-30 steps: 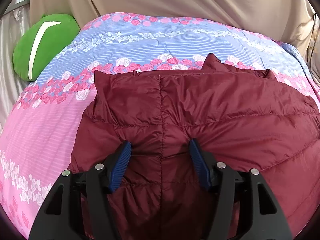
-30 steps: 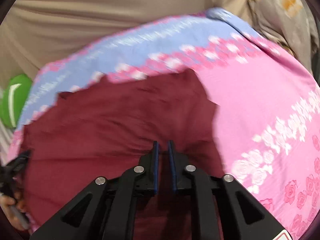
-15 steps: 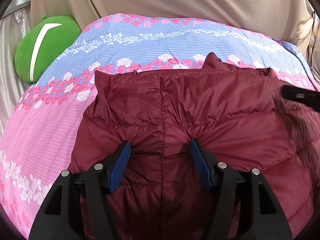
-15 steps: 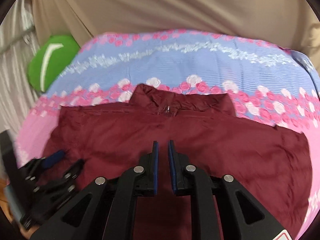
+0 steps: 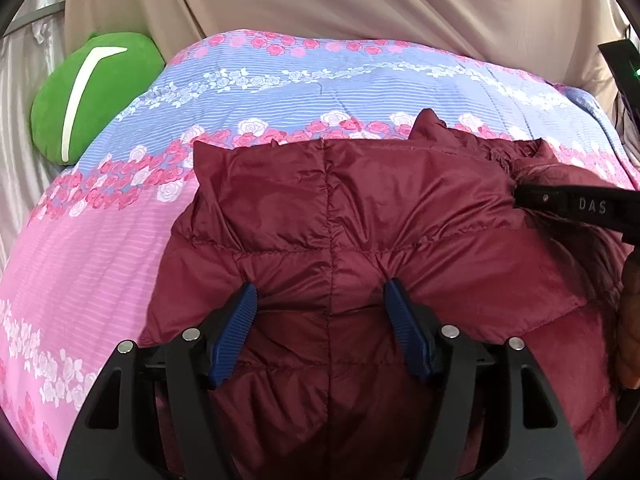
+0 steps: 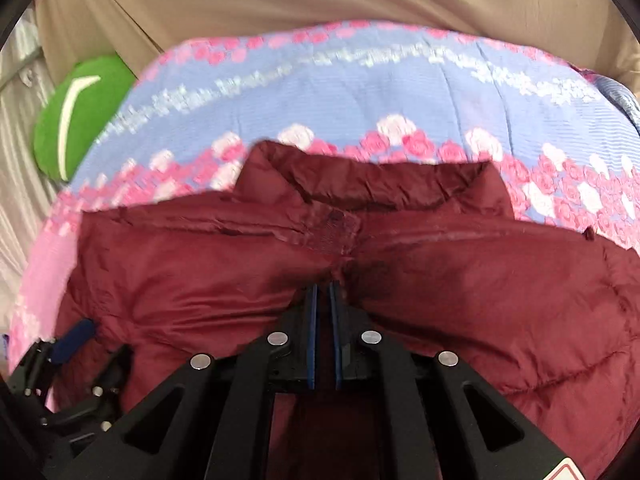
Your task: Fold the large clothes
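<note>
Maroon puffer jacket spread flat on my bed's floral quilt.
My left claw is opening, pads astride the jacket's centre seam; my right claw is closing, nearly clenched, fabric bunched at its tips.

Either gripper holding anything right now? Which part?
Left gripper is opening, pads astride the jacket, gripping nothing. Right gripper is closing at the front seam below the collar; cannot tell if fabric is pinched.
</note>
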Demonstrator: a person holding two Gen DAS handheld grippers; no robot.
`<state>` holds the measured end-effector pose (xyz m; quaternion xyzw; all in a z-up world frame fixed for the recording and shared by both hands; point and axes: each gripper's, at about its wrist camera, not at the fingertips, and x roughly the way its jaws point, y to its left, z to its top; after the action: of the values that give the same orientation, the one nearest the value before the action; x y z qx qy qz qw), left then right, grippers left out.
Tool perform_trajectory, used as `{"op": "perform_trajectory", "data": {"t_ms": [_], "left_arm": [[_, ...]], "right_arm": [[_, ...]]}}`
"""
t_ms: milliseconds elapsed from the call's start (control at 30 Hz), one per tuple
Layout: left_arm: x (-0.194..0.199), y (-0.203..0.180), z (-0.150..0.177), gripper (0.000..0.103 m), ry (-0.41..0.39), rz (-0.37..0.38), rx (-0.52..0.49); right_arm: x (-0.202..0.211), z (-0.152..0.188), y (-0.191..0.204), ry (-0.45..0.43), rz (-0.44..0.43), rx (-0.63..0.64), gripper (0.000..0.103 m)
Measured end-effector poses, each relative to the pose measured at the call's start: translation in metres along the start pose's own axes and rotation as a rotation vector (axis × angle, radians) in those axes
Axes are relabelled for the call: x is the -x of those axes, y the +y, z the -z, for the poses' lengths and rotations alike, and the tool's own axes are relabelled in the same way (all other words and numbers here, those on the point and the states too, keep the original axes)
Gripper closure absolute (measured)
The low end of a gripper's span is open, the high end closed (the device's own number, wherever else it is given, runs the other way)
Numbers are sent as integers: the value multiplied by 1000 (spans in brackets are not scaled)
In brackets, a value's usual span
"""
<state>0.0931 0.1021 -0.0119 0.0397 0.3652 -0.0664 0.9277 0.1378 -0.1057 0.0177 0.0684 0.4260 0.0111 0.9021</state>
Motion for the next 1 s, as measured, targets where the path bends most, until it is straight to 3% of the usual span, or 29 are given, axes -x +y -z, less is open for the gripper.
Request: {"op": "perform_trajectory", "data": {"t_ms": [67, 167, 367, 467, 600, 667, 767, 900, 1000], "left_arm": [[14, 12, 0, 37, 3, 27, 30], [40, 45, 10, 25, -14, 85, 106], [52, 98, 45, 23, 48, 78, 206], [41, 107, 56, 23, 95, 132, 264], [25, 102, 58, 23, 147, 275, 320], [25, 94, 53, 24, 138, 279, 308], [31, 83, 45, 38, 115, 303, 290], [48, 62, 29, 87, 61, 316, 247], [71, 47, 11, 94, -4, 367, 219]], "right_arm": [[0, 0, 3, 3, 9, 15, 96], [-16, 1, 0, 47, 18, 18, 96], [-28, -3, -5, 54, -22, -4, 96], [-30, -3, -2, 42, -14, 14, 95], [-31, -3, -3, 31, -13, 22, 95], [-32, -4, -4, 29, -20, 17, 95], [-35, -7, -5, 20, -25, 13, 95], [-38, -11, -2, 3, -9, 29, 95], [-40, -13, 0, -5, 0, 41, 95]]}}
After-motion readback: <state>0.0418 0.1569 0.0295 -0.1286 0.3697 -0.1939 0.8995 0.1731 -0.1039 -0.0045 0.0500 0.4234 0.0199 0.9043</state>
